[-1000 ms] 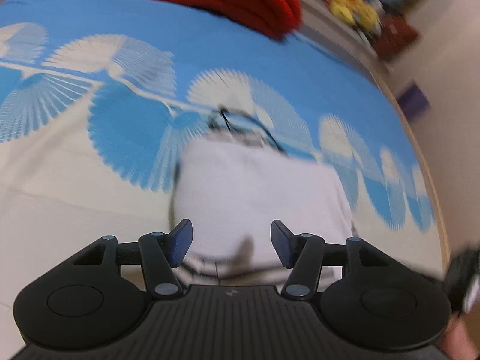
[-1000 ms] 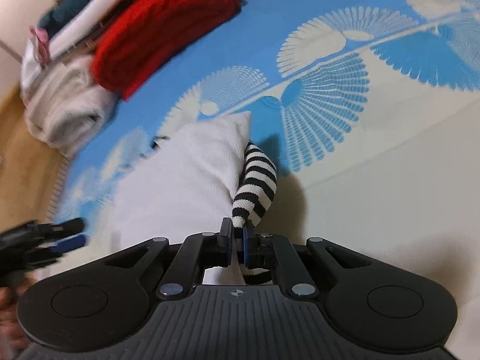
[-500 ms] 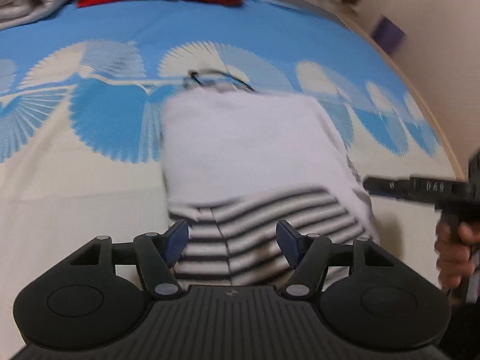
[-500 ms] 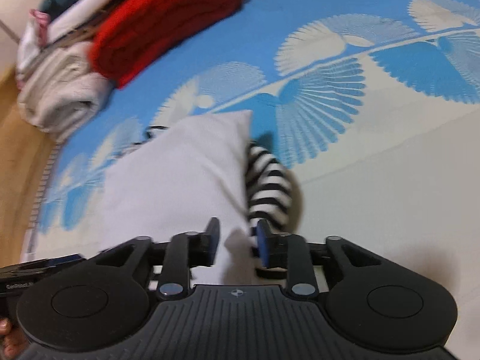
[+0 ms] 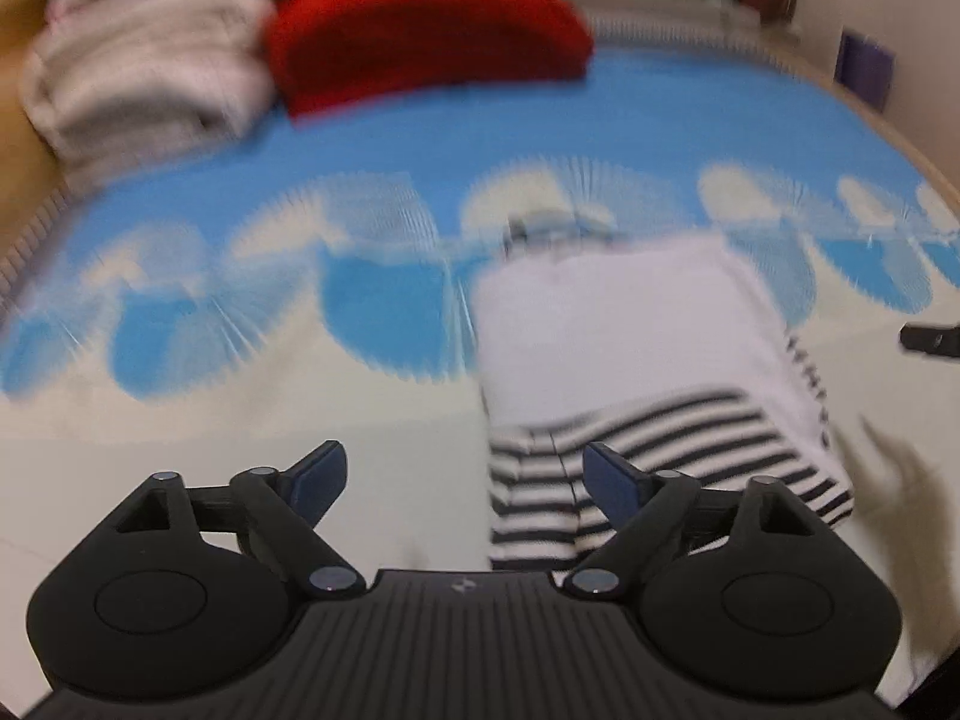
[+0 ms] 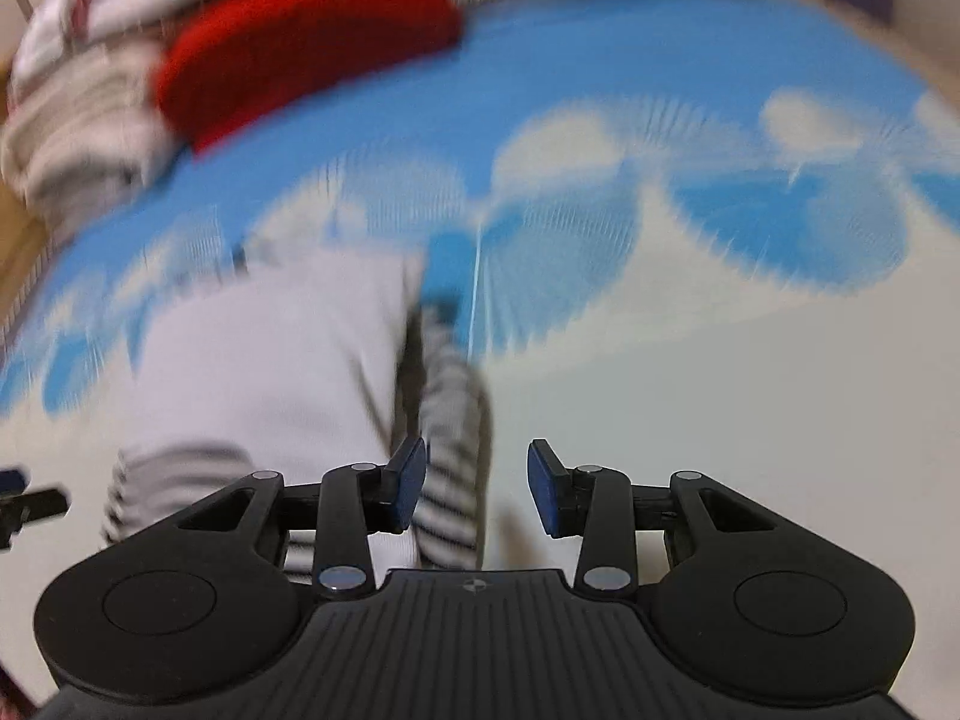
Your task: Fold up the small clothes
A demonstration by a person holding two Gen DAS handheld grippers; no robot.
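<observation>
1. Your left tongs [image 5: 465,477] stand wide apart and hold nothing; their blue-padded fingertips [image 5: 318,471] hang over the cream part of the bed cover, just left of the garment.
2. Your right tongs [image 6: 477,480] are also parted, moderately wide, and grip nothing; the striped sleeve runs up between them, closer to the left pad [image 6: 408,480], and blur keeps me from telling whether it touches that pad.
3. The small white garment with black-and-white striped sleeves [image 5: 624,348] lies flat on the blue and cream fan-patterned bed cover [image 5: 240,312], with its white panel on top.
4. In your left wrist view a striped part [image 5: 648,462] is folded across the near end of the garment, and a thin striped edge shows along its right side.
5. In your right wrist view the same garment [image 6: 264,360] fills the left half, with one striped sleeve [image 6: 450,420] lying along its right edge and another striped part at its near left corner.
6. A folded red knitted item [image 5: 426,24] sits at the far end of the bed, beside a stack of beige folded textiles [image 5: 144,66] on its left.
7. Both views are smeared by motion, so fine details of the far pile cannot be read.
8. A dark fingertip of the other tool shows at the edge of each view, near the garment.
</observation>
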